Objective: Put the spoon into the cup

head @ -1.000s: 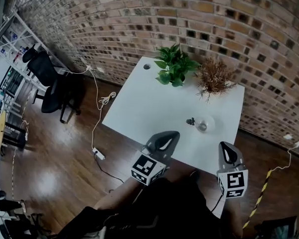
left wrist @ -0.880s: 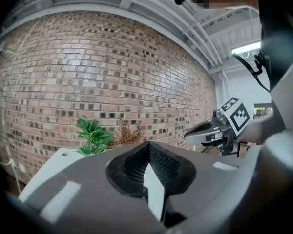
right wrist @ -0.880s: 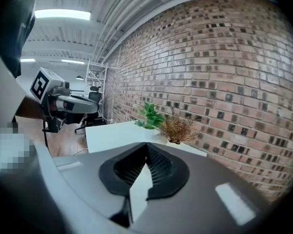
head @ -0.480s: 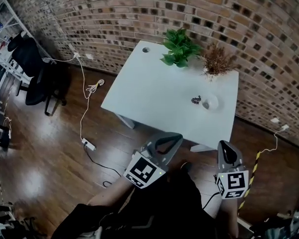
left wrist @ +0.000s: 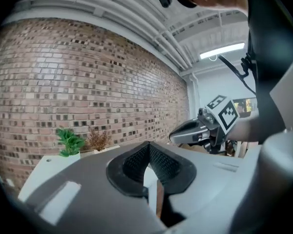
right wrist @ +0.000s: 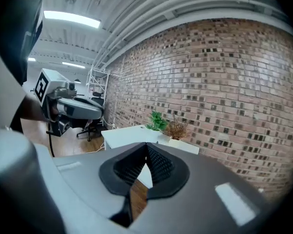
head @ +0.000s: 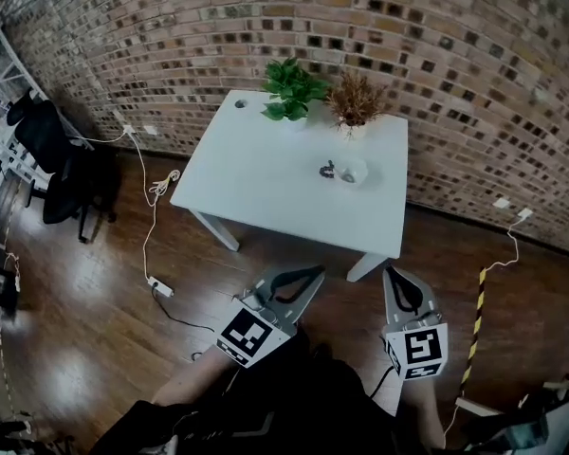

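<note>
A white table (head: 266, 183) stands against the brick wall. On its right part sits a clear cup (head: 353, 172), with a small dark thing, which I take for the spoon (head: 328, 171), just left of it; too small to make out. My left gripper (head: 302, 275) and right gripper (head: 395, 275) hang over the wood floor, short of the table's near edge, both shut and empty. In the left gripper view the pads (left wrist: 158, 162) meet and the right gripper (left wrist: 188, 130) shows beyond. The right gripper view has its pads (right wrist: 156, 162) together, with the table (right wrist: 122, 135) ahead.
A green plant (head: 289, 88) and a dried brown plant (head: 356, 98) stand at the table's back edge. An office chair (head: 52, 154) is at the left. A cable with a power strip (head: 159, 287) and striped tape (head: 476, 330) lie on the floor.
The table has shrunk and slid up and left in the head view. Both grippers, earlier over its near edge, now hang over the floor. Their jaws stayed shut.
</note>
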Motion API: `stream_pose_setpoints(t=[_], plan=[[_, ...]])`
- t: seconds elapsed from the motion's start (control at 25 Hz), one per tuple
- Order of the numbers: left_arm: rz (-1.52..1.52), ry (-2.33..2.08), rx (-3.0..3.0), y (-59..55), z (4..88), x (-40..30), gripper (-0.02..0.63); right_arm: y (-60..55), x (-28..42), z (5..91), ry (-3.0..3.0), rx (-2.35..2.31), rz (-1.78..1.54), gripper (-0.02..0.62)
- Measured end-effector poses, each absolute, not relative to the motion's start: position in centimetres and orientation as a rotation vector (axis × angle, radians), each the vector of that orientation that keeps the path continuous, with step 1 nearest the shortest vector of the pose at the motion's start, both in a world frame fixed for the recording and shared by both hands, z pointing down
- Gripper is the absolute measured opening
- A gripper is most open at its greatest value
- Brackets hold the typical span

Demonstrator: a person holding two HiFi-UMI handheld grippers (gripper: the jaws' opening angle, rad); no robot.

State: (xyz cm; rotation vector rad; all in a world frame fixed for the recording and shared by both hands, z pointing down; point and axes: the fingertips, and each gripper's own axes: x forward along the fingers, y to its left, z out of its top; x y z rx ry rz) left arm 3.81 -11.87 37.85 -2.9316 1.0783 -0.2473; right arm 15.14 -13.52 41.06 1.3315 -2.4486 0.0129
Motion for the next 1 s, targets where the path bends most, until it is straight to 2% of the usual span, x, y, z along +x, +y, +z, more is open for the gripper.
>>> stream_pose_setpoints(t=[0.2, 0.4, 0.64, 1.0], plan=[[-0.28, 1.278, -2.911, -9.3, 38.0, 3.9, 0.002, -9.9, 17.5, 41.5, -2.497, 1.338, 0.113, 0.006], [-0.332, 1.33, -2.893, -5.7, 38.6, 1.9, 0.002, -6.4, 15.9, 41.0, -2.52, 1.285, 0.047, 0.006], [-0.283, 1.263, -2.915, -2.5, 38.4, -1.0, 0.002, -3.4, 13.0, 40.6, -2.535, 1.354, 0.119, 0.006], [-0.179, 1.21, -2.968, 2.6, 38.8, -11.0, 0.002, 2.8, 6.6, 39.3, -2.515, 1.534, 0.283, 0.006]])
